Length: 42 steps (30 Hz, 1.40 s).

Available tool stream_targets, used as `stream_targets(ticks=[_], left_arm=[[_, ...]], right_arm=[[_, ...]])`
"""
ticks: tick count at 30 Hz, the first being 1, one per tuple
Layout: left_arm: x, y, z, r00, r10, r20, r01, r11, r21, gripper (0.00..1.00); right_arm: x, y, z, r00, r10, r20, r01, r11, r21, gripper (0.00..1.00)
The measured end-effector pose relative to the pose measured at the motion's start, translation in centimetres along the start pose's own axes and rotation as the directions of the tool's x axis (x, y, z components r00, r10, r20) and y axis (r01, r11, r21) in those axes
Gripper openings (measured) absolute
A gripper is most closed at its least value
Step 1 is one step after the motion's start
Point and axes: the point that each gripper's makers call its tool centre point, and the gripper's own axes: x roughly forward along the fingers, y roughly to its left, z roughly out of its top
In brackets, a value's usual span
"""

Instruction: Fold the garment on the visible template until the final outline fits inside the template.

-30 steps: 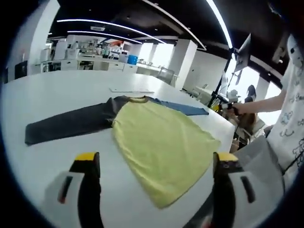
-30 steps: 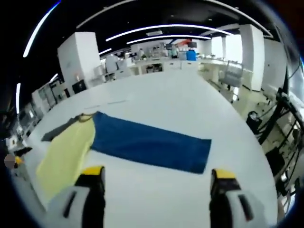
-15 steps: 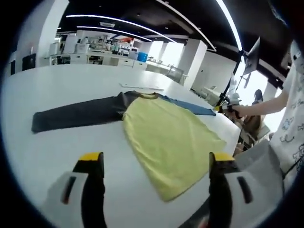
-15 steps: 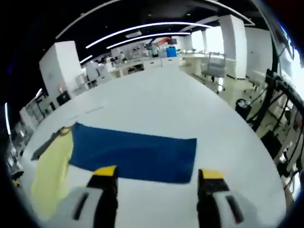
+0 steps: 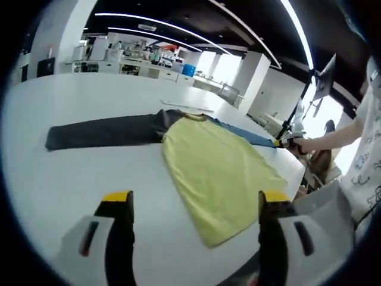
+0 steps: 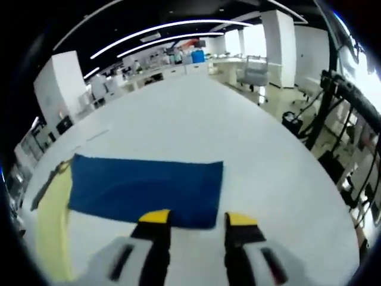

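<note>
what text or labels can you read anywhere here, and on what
No text can be read in either view.
Garment: plain yellow body, dark sleeve, blue sleeve; no print or label shows.
Person's white top: dark printed shapes, too blurred to read.
Left tongs and right tongs: no markings.
Background shelves and counters: too small and blurred.

The left yellow-tipped grey gripper (image 5: 193,202) stands wide open at the frame's bottom. The right yellow-tipped grey gripper (image 6: 196,219), bottom centre, has jaws narrowly apart. A bare forearm (image 5: 333,137) reaches in at right.

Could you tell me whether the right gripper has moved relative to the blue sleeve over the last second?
Yes. The right gripper has closed in on the blue sleeve, its tips now at the sleeve's near edge by the cuff, and its jaws have narrowed.
</note>
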Motion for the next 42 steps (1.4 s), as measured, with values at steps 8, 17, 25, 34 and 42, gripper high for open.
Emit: stream_targets(ticks=[8, 17, 25, 34, 42], left_arm=[[0.2, -0.3, -0.3, 1.0, -0.005, -0.001, 0.005, 1.0, -0.02, 0.83], [0.9, -0.8, -0.6, 1.0, -0.026, 0.004, 0.026, 1.0, -0.012, 0.82], [1.5, -1.9, -0.9, 0.998, -0.064, -0.005, 0.065, 0.997, 0.051, 0.82], [1.1, -2.3, -0.9, 0.997, -0.069, -0.019, 0.071, 0.988, 0.136, 0.8], [0.7, -2.1, -0.9, 0.998, -0.07, -0.009, 0.071, 0.988, 0.14, 0.79]], right_arm=[[-0.2, -0.2, -0.5, 0.998, -0.052, -0.038, 0.049, 0.996, -0.078, 0.06], [-1.6, 1.0, 1.5, 0.999, -0.033, 0.015, 0.035, 0.992, -0.125, 0.0], [-2.2, 7.3, 4.8, 0.987, 0.151, 0.061, -0.143, 0.983, -0.119, 0.0], [-3.0, 19.8, 4.2, 0.927, 0.374, 0.01, -0.366, 0.911, -0.192, 0.0], [-3.2, 29.2, 4.0, 0.847, 0.532, 0.015, -0.525, 0.84, -0.134, 0.0]])
